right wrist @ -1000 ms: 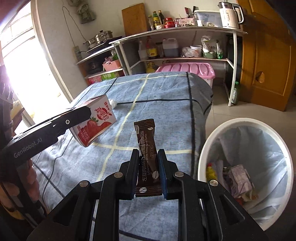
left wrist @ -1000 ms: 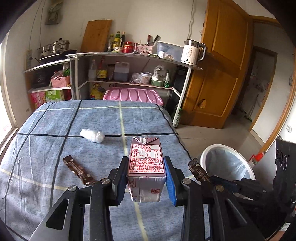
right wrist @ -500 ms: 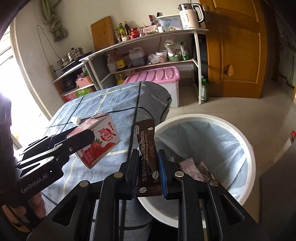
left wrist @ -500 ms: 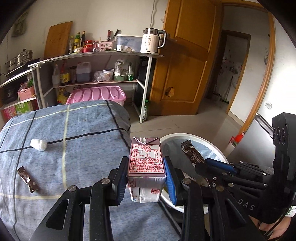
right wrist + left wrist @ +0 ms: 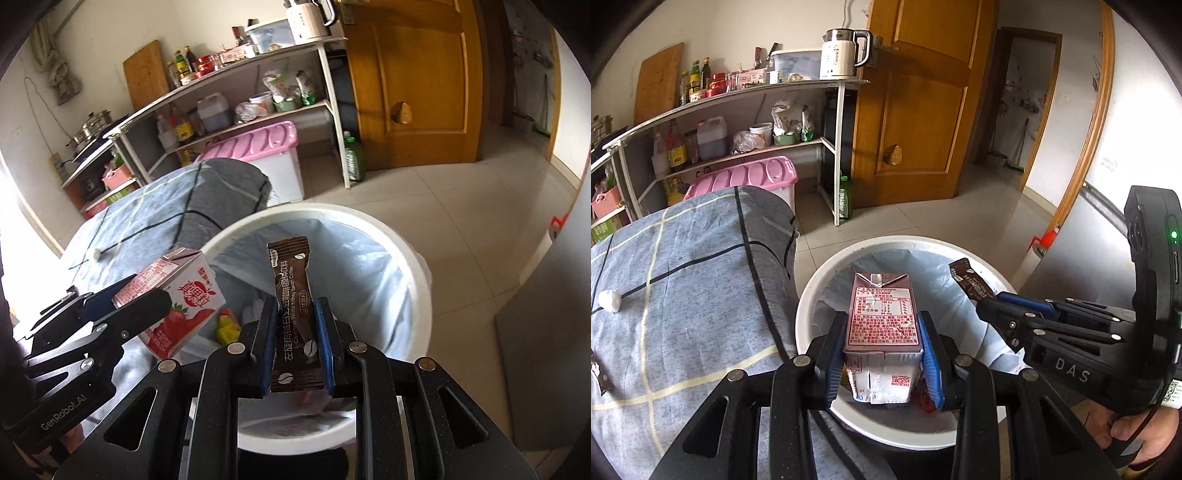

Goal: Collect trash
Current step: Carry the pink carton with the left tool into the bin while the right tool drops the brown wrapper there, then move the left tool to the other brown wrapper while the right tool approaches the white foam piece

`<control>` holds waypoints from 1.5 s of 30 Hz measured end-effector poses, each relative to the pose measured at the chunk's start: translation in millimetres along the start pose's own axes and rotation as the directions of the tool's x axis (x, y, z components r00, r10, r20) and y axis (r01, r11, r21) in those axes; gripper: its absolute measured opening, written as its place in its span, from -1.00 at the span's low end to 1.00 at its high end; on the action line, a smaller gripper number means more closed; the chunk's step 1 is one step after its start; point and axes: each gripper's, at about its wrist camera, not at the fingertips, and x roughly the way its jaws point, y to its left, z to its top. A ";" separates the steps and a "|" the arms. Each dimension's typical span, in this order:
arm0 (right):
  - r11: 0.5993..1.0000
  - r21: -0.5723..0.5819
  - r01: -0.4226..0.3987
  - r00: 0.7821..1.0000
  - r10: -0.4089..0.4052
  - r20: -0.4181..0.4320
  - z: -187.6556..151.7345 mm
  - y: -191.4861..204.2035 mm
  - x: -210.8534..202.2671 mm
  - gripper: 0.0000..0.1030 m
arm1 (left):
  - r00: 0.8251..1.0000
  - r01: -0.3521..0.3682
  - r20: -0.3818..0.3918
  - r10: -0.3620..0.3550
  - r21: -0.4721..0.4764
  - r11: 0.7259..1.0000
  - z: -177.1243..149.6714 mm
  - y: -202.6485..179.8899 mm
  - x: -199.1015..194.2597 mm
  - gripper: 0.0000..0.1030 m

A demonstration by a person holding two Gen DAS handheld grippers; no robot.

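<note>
**Both items over the bin**

Milk carton [image 5: 882, 321] clamped in my left gripper [image 5: 882, 354], hanging above the white trash bin [image 5: 812, 295]. Coffee sachet [image 5: 295, 314] pinched upright in my right gripper [image 5: 295, 350], above the bin too. Left-wrist view: tissue ball [image 5: 608, 301] on the surface [image 5: 683, 277] at 9 o'clock, another sachet [image 5: 598, 376] below it.

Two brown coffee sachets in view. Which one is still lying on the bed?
The coffee sachet at the left edge of the left wrist view, flat on the blue bedspread. The other sachet is clamped in the right gripper over the bin.
</note>
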 end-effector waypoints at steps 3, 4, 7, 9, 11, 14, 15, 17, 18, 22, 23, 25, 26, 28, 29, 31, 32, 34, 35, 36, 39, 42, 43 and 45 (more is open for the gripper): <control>1.000 0.012 0.016 1.000 -0.016 -0.017 -0.6 -11.0 5.6 -0.58 | 1.000 0.018 -0.024 -0.018 -0.011 1.000 -0.1 -3.0 10.1 -0.28; 1.000 0.013 0.025 0.999 -0.025 -0.021 -0.8 -12.7 7.4 -0.58 | 0.999 0.015 -0.030 -0.016 -0.009 1.000 -0.5 -4.4 13.0 -0.28; 1.000 0.010 0.025 0.999 -0.024 -0.043 0.1 -16.6 14.6 -0.58 | 0.999 0.024 -0.047 -0.024 -0.009 1.000 -1.3 -6.2 20.1 -0.28; 0.999 0.005 0.036 0.998 -0.036 -0.053 0.7 -18.5 19.2 -0.58 | 0.998 0.036 -0.049 -0.036 -0.010 0.999 -1.7 -7.5 21.1 -0.28; 0.998 0.003 0.055 0.996 -0.054 -0.064 0.0 -19.2 22.1 -0.57 | 0.998 0.030 -0.048 -0.031 -0.005 1.000 -1.6 -8.8 21.8 -0.28; 0.998 -0.008 0.066 0.996 -0.067 -0.064 -1.5 -18.6 24.0 -0.56 | 0.998 0.023 -0.058 -0.024 -0.016 1.000 -1.5 -6.7 23.7 -0.25; 0.997 -0.013 0.073 0.995 -0.074 -0.061 -1.8 -17.7 23.8 -0.56 | 0.998 0.021 -0.058 -0.023 -0.020 1.000 -1.6 -5.2 23.4 -0.18; 0.996 -0.021 0.083 0.995 -0.084 -0.056 -2.9 -16.4 24.2 -0.43 | 0.999 0.015 -0.052 -0.016 -0.024 1.000 -2.1 -3.3 20.7 -0.11; 0.996 -0.021 0.087 0.995 -0.088 -0.054 -3.4 -16.3 23.9 -0.40 | 0.999 0.012 -0.048 -0.013 -0.025 1.000 -2.3 -2.9 18.8 -0.10; 0.997 -0.008 0.074 0.996 -0.074 -0.048 -3.9 -13.6 22.2 -0.37 | 1.000 0.004 -0.031 -0.006 -0.046 0.999 -2.2 5.4 8.4 -0.10; 0.997 -0.009 0.073 0.996 -0.074 -0.044 -3.7 -12.0 20.9 -0.37 | 1.000 -0.005 -0.022 0.004 -0.047 0.999 -1.9 7.2 4.5 -0.10; 0.998 -0.016 0.066 0.997 -0.066 -0.037 -2.9 -7.3 18.2 -0.37 | 1.000 -0.019 -0.007 0.019 -0.049 0.999 -2.1 12.4 -3.8 -0.09; 0.998 -0.018 0.062 0.997 -0.062 -0.034 -2.5 -4.9 17.0 -0.37 | 1.000 -0.021 -0.003 0.021 -0.057 0.998 -1.3 15.5 -7.6 -0.09; 0.998 -0.023 0.051 0.998 -0.052 -0.021 -1.5 1.5 13.9 -0.37 | 1.000 -0.025 0.008 0.026 -0.070 0.997 -1.9 23.6 -16.2 -0.09; 0.999 -0.026 0.044 0.999 -0.045 -0.017 -0.8 4.9 12.6 -0.36 | 0.999 -0.038 0.010 0.039 -0.072 0.997 -2.8 27.3 -20.1 -0.08; 0.999 -0.035 0.027 1.000 -0.027 -0.007 0.2 13.6 10.3 -0.36 | 0.998 -0.060 0.018 0.061 -0.086 0.995 -3.9 36.5 -27.7 -0.07; 0.999 -0.041 0.017 1.000 -0.017 -0.003 0.8 18.7 9.4 -0.36 | 0.998 -0.061 0.025 0.064 -0.098 0.993 -5.2 42.5 -32.7 -0.06; 0.998 -0.058 0.000 1.000 0.000 0.004 1.9 29.6 8.4 -0.36 | 0.995 -0.083 0.035 0.088 -0.124 0.989 -8.8 55.3 -42.0 -0.06; 0.998 -0.063 -0.009 1.000 0.009 0.006 2.6 34.6 8.8 -0.35 | 0.993 -0.106 0.039 0.112 -0.130 0.986 -9.7 60.2 -45.9 -0.06; 0.997 -0.070 -0.021 1.000 0.021 0.008 3.1 41.0 9.2 -0.35 | 0.990 -0.128 0.041 0.134 -0.133 0.983 -11.8 65.7 -49.7 -0.06; 0.994 -0.096 -0.054 0.998 0.055 0.006 3.7 59.5 12.1 -0.35 | 0.984 -0.163 0.039 0.173 -0.188 0.969 -19.5 90.9 -60.9 -0.06; 0.989 -0.119 -0.083 0.997 0.083 0.000 3.2 78.4 16.1 -0.35 | 0.975 -0.205 0.040 0.220 -0.241 0.949 -27.9 114.1 -71.0 -0.05; 0.988 -0.127 -0.092 0.996 0.092 -0.004 3.2 84.3 17.9 -0.35 | 0.971 -0.219 0.039 0.236 -0.253 0.942 -30.9 121.1 -74.4 -0.05; 0.983 -0.147 -0.111 0.994 0.111 -0.009 2.7 97.4 20.9 -0.35 | 0.965 -0.244 0.026 0.262 -0.286 0.927 -37.4 137.9 -79.9 -0.05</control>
